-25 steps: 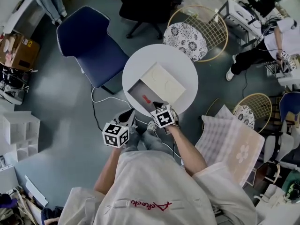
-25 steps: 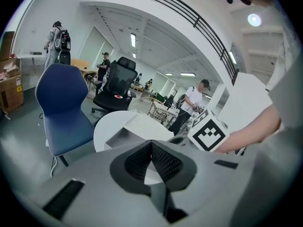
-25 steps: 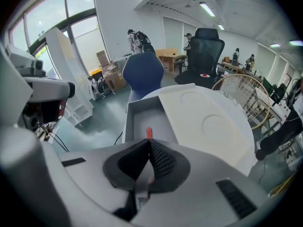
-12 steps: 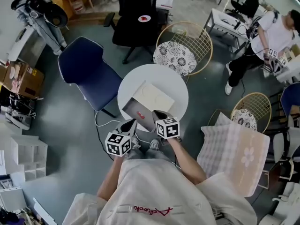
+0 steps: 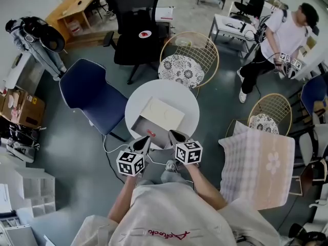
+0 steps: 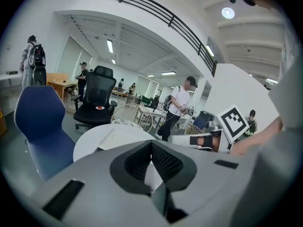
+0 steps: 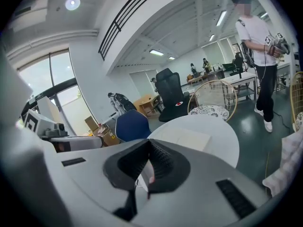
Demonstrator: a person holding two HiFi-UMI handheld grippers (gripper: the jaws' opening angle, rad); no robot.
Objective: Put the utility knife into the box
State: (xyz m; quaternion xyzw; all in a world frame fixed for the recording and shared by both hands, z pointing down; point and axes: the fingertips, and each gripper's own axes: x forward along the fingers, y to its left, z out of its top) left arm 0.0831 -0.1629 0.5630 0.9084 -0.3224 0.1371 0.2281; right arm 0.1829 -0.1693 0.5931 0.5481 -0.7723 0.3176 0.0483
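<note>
Both grippers drawn back from the box since the earlier frames.
Left gripper [image 5: 143, 142] and right gripper [image 5: 175, 135] hover at the near rim of the round table [image 5: 170, 88], each with jaws pressed together and nothing between them. Box [image 5: 143, 123] lies open on the table, its cream lid [image 5: 163, 113] folded away from the person. Knife [image 5: 152, 134] rests inside the box's grey interior, near the front wall: a small red sliver, too small to read its long axis or heading.

Blue chair [image 5: 91, 97] and black office chair [image 5: 134, 32] (red-marked seat) stand on grey floor [image 5: 66, 155].
</note>
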